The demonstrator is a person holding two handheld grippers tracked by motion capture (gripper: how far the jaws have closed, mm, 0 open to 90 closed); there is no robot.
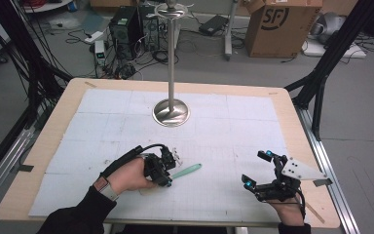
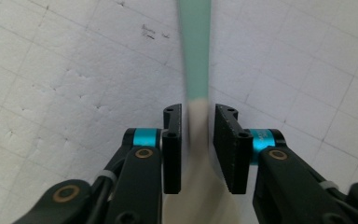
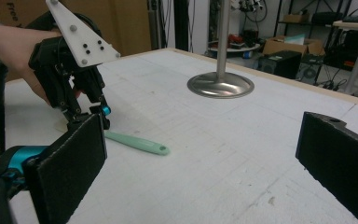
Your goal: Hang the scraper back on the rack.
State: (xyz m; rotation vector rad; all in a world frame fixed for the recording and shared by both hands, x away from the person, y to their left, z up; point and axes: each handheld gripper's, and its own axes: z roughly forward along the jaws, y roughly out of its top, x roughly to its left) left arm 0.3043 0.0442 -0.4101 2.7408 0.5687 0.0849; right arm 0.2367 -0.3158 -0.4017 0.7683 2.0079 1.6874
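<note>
Spanning wooden table, white gridded mat; left gripper straddling spatula, right gripper agape

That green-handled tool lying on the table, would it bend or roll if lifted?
The green-handled tool looks slim and light, so probably easy to lift. Its flat handle likely won't roll. The pale end between the left gripper jaws may flex a little.

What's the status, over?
Left gripper fingers around the green tool, contact unclear. Right gripper open, empty. Metal stand well clear.
</note>
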